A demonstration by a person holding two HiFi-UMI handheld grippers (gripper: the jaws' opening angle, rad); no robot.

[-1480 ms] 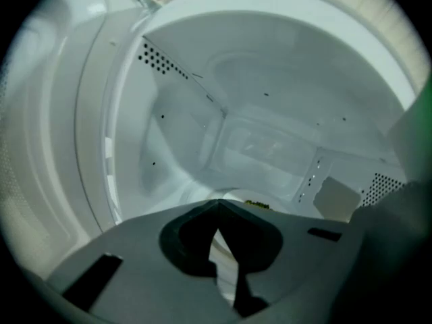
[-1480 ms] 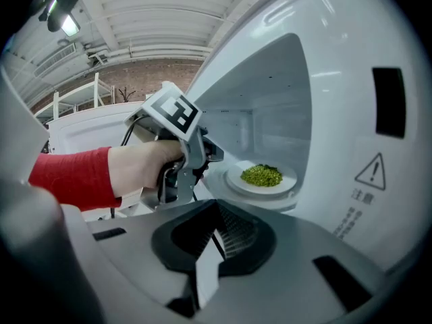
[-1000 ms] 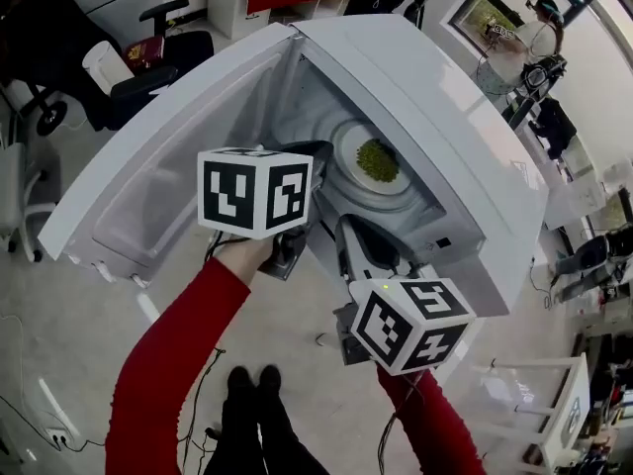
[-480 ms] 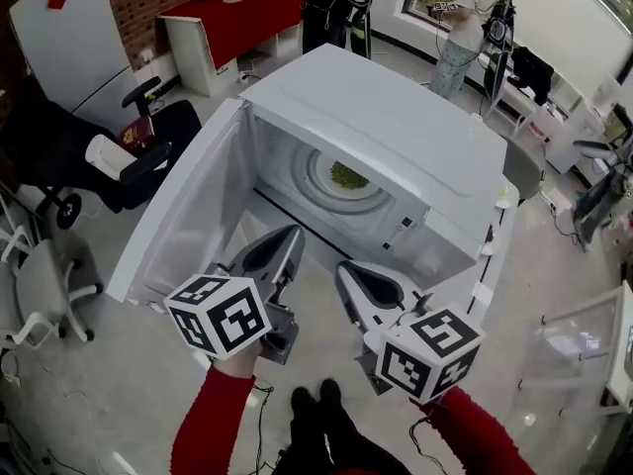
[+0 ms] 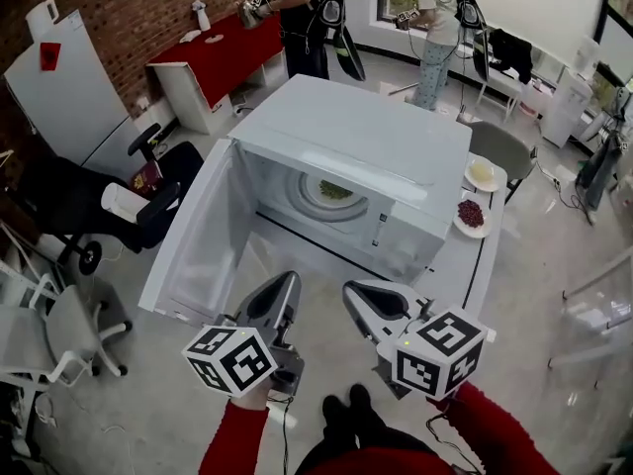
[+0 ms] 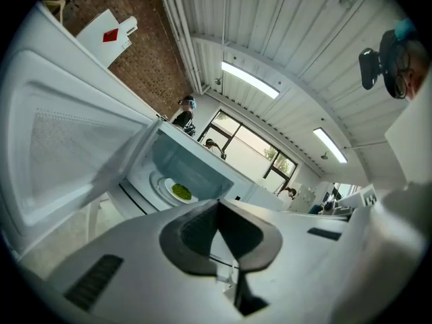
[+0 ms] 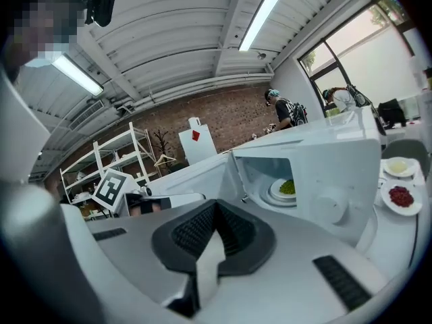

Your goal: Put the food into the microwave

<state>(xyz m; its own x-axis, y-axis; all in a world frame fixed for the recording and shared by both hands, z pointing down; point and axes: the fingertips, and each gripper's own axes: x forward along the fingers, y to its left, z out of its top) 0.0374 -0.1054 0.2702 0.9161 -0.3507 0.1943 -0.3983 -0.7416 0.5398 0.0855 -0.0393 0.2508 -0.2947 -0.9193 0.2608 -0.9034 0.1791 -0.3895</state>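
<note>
Looks mostly done: the white plate of green food (image 5: 334, 190) is sitting on the turntable inside the white microwave (image 5: 366, 156). You're holding the left gripper (image 5: 284, 287) and right gripper (image 5: 362, 297) clenched w/ nothing btwn the jaws, both hanging in front of the oven, apart from it. The white door (image 5: 198, 236) is standing wide open, so closing it is prob what's remaining. A plate of red food (image 5: 472, 213) and a pale-food plate (image 5: 482, 172) are waiting beside the oven. Might be going in too.

White table (image 5: 473, 265): microwave (image 5: 366, 146), two plates (image 5: 472, 214)
</note>
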